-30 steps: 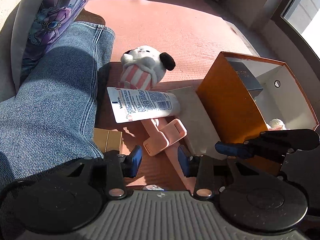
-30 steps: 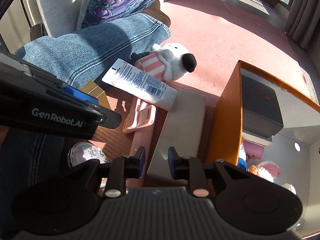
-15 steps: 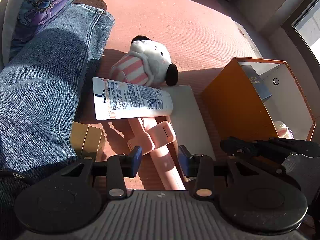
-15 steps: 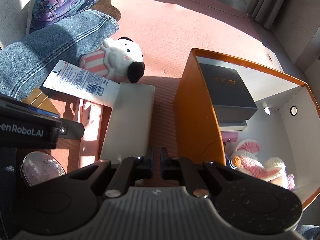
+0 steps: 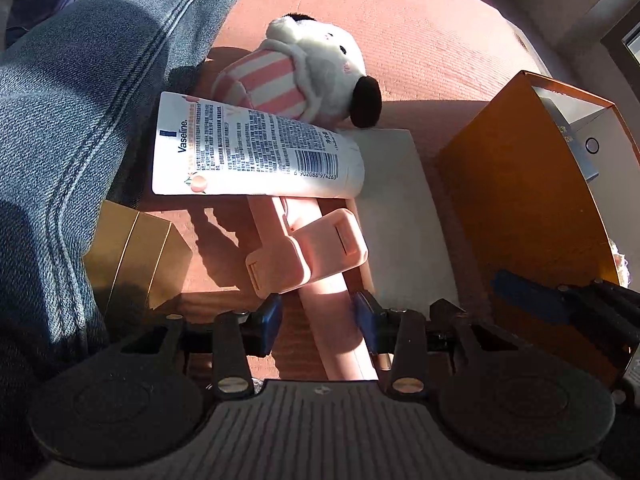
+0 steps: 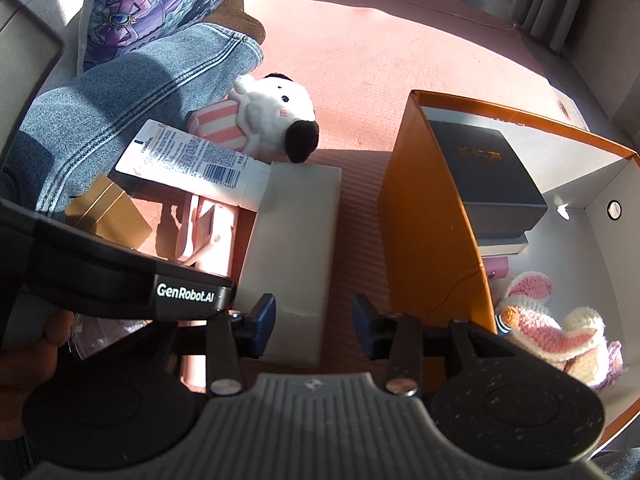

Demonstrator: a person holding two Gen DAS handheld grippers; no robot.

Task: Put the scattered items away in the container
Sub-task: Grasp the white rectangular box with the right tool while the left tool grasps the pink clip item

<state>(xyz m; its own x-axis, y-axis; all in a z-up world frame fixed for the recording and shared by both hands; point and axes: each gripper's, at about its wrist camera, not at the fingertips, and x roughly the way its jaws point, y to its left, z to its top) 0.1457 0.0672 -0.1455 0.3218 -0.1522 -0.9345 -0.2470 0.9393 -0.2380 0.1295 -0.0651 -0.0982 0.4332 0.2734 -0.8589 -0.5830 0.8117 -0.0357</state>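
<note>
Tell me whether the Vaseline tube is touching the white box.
Touching. In the right wrist view the cap end of the Vaseline tube butts against the upper left corner of the white box; the left wrist view likewise shows its cap lying over that box's edge.

orange box (image 6: 432, 216), pink-white striped plush (image 5: 304, 76), blue denim leg (image 5: 80, 92), possibly gold carton (image 5: 132, 248).

A leg in blue jeans (image 6: 132, 92) is stretching across the pink carpet (image 6: 380, 52), its cuff lying in shadow while sun is falling along the thigh. A brown sock (image 6: 240, 20) is poking out past the hem. A cushion printed with purple flowers (image 6: 152, 4) is leaning behind the leg. Grey curtains (image 6: 560, 4) are hanging in the far corner, and daylight is pouring across the floor.
</note>
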